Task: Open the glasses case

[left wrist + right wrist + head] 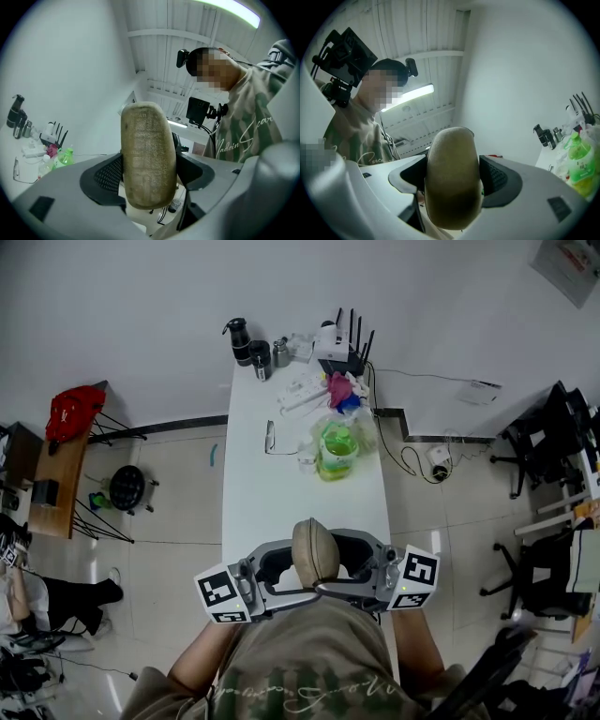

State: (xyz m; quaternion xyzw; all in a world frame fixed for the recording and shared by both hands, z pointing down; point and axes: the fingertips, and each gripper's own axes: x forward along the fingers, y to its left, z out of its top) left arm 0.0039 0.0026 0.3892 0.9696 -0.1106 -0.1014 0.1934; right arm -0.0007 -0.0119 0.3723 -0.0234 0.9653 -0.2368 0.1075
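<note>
Clamping the same thing from opposite sides, the left gripper point(272, 573) and the right gripper point(361, 568) both have their jaws pressed tight on the tan glasses case point(316, 551). In each gripper view the black pads sit flat against the long sides of the case point(147, 150) point(452, 164), and its rounded end sticks up past them. The case is held in the air at the near end of the white surface point(281, 502), close to the person's chest. Both grippers are tipped upward, so their cameras look at the ceiling and the person's shirt. The left forearm point(199, 662) and right forearm point(419, 652) come in bent from the bottom edge of the head view, and the hands themselves are hidden behind the grippers. The seam of the case cannot be made out. Farther along the surface lie a pair of glasses point(270, 439), a green bottle point(336, 448) in a clear bag, a router point(342, 351) and a dark flask point(242, 339).
</note>
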